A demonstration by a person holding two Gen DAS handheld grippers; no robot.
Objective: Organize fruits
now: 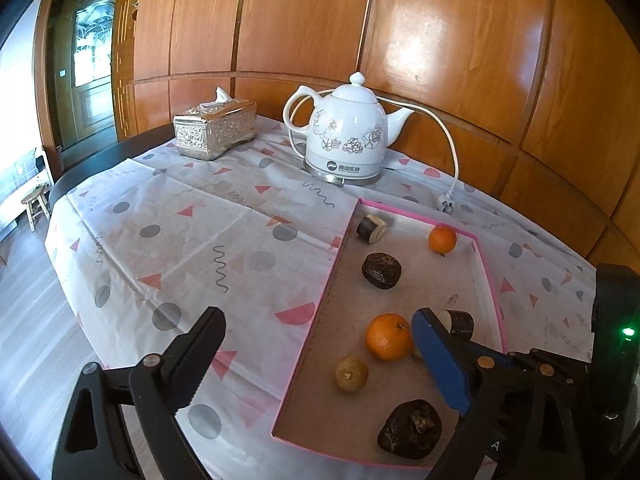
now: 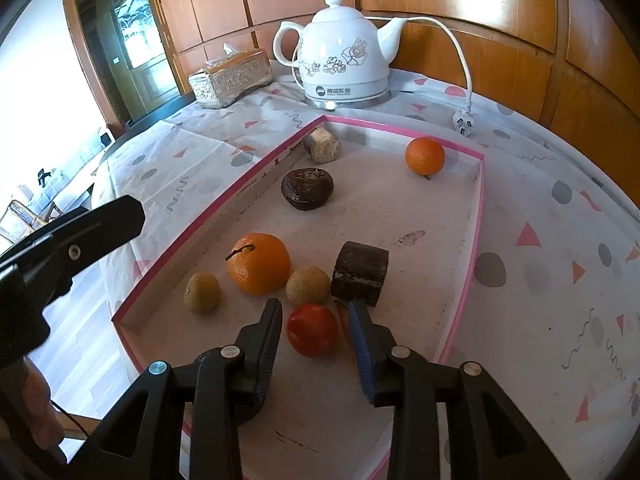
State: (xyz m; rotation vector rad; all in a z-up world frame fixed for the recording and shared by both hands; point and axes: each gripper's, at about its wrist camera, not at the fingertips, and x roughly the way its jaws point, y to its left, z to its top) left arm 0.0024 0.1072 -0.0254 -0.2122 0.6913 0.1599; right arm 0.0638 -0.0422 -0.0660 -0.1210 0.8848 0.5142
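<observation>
From my left wrist camera, I see the left gripper (image 1: 318, 354) with its jaws spread wide and nothing between them, hovering over the near left edge of a shallow pink-rimmed tray (image 1: 336, 264). The tray sits on a counter (image 1: 168, 216) covered by a patterned cloth. Inside the tray, a large orange (image 1: 388, 336) lies near the blue-padded jaw, with a small yellowish fruit (image 1: 351, 374) just to its near left and a dark wrinkled fruit (image 1: 410, 429) nearer still. Farther back lie another dark fruit (image 1: 381, 270), a small orange (image 1: 442, 239) at the far right wall, and a dark cut piece (image 1: 372, 229) in the far left corner. A white kettle (image 1: 344, 130) and a silver tissue box (image 1: 215, 130) stand at the far side.

From my right wrist camera, the right gripper (image 2: 314, 320) has its jaws at a narrow gap around a small red fruit (image 2: 313, 330) on the tray floor; I cannot tell whether the pads touch it. Just beyond lie a dark block (image 2: 360, 273) and a round yellowish fruit (image 2: 308, 285).
</observation>
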